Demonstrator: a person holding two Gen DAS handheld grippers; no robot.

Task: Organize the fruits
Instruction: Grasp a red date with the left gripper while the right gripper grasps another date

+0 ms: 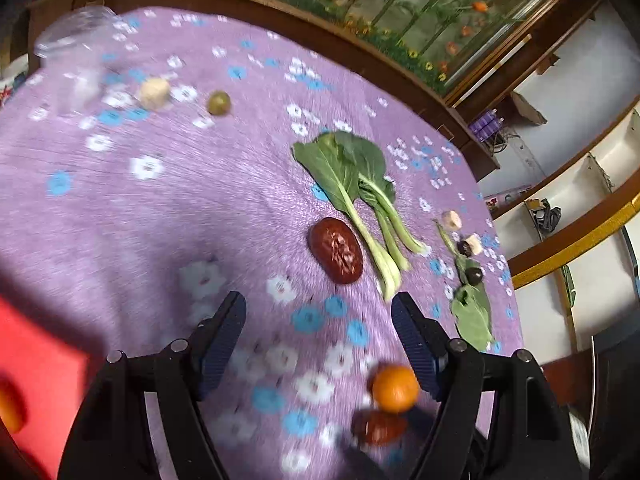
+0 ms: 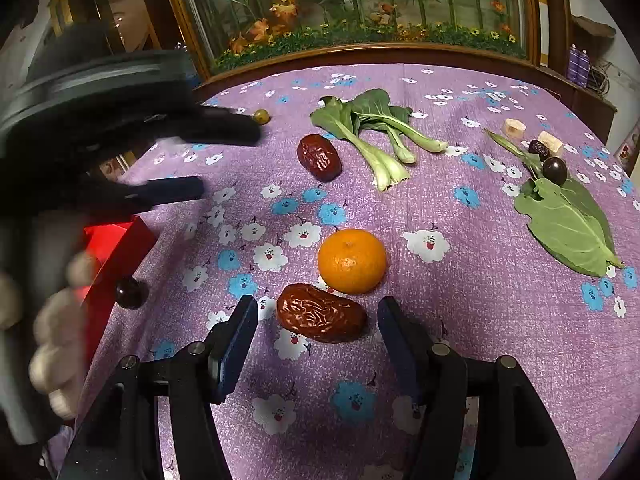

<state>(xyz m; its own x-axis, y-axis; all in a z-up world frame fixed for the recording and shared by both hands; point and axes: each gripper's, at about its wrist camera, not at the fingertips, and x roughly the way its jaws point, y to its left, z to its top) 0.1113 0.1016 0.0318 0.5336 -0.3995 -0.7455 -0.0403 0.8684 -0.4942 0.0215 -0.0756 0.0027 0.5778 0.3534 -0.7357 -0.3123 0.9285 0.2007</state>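
Hovering over the worktop [image 2: 500, 320] now, purple floral cloth all across it. Right tongs [image 2: 318, 322] standing wide, tilting down, nothing gripped, with a wrinkled red date [image 2: 321, 313] lying on the cloth between the 2 fingertips, clear of both pads. Sitting just beyond that date and touching it, an orange mandarin [image 2: 352, 261]. Showing further back, a 2nd red date [image 2: 319, 157], just beside a bunch of bok choy [image 2: 376, 136] with stems pointing toward the camera. Lying off to the right, a single green leaf [image 2: 568, 220], with a dark round fruit [image 2: 555, 171] at its far edge and 2 pale cut chunks [image 2: 513, 127] and a small dark date near them. Resting at the far left, a small green fruit [image 2: 261, 116].

Coming in from the left of the right wrist view, left tongs [image 2: 216, 160], blurred, fingers spread wide, nothing between them, with a hand [image 2: 52, 320] around the handle. Peeking out at the worktop's left edge, a red box [image 2: 116, 240], and a dark round fruit [image 2: 130, 292] just beside it.

Looking down from the left wrist camera: left tongs [image 1: 320, 308] gaping over bare cloth, far date [image 1: 336, 250] ahead, mandarin [image 1: 395, 388] and near date [image 1: 378, 426] low by the right finger. Blurring at the far left, a clear plastic container [image 1: 72, 64], with a pale lump [image 1: 154, 93] near it.
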